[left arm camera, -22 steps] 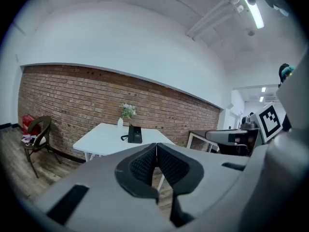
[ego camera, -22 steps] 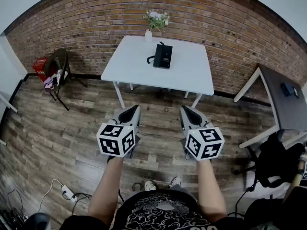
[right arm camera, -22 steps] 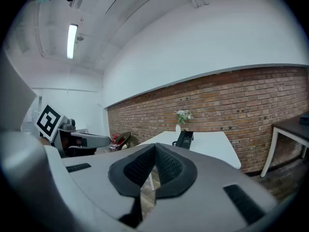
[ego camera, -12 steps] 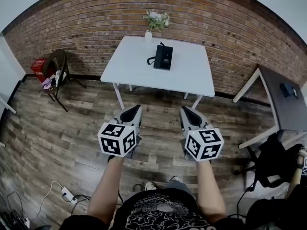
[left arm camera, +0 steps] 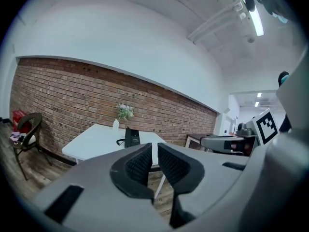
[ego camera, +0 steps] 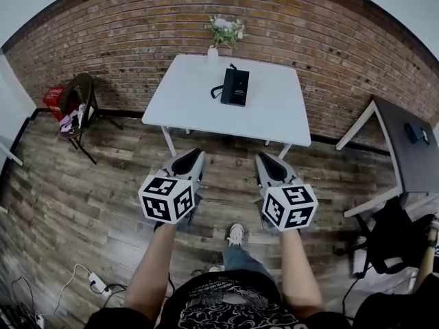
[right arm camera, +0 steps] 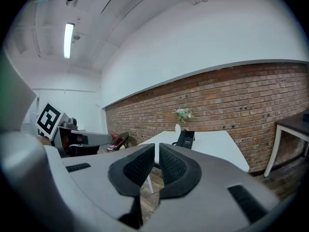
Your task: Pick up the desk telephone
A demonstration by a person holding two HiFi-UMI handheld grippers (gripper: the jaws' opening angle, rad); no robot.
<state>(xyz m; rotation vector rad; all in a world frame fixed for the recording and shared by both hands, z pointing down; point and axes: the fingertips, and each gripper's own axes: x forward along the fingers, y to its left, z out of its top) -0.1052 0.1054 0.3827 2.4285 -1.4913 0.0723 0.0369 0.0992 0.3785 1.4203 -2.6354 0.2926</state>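
Left hand-held gripper (ego camera: 189,160) and right hand-held gripper (ego camera: 267,162), jaws pressed together and empty, stand well short of the phone (ego camera: 234,86) on the desk (ego camera: 185,98); closing in and spreading the jaws should come first.

Black rectangular desk telephone (ego camera: 235,86) lies on the white rectangular bench (ego camera: 185,101), in the rear half near the centre line. A black cord (ego camera: 217,90) loops from its left side. Nothing touches the unit.
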